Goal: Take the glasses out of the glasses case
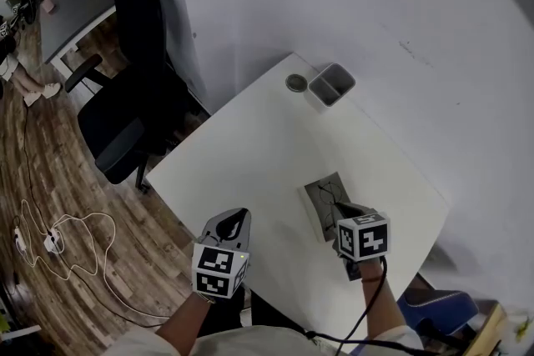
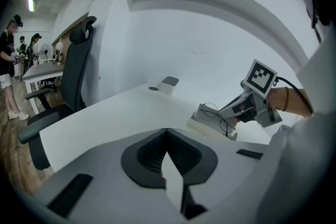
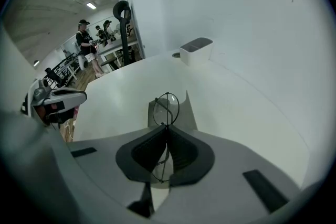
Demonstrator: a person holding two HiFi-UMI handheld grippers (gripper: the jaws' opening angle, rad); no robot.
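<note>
A: Right tongs [image 3: 166,127] are biting down on the glasses [image 3: 166,107]. The jaws are pressing together on the thin wire frame, right about at the bridge, I'm judging.

B: And look how that frame is lying. One round lens is poking out ahead of the tips, and the other is sitting back in the hollow between the jaws. So the long axis is running straight along the tongs, pointing away from the person.

A: Which matters, because the glasses case [image 1: 317,213] is lying open and flat on the tabletop [image 1: 250,154], under and just ahead of those tips.

B: The left gripper view is showing the glasses standing on edge over the case's grey lining. Whether they're touching it or hanging free, I'm not able to tell.

A: So the way out is looking like straight up, or back toward the person along that axis, I'd say. Dragging sideways is risking a lens catching the case's raised edge.

B: Left tongs [image 2: 167,131]?

A: Sitting out of it. The jaws are together with nothing between them, hovering by the tabletop's near edge, well apart to the left of the case. The right tongs are plainly the nearer pair.

B: If that light case is riding up with the frame, I'm guessing the left tongs are crossing over to pin it.
</note>
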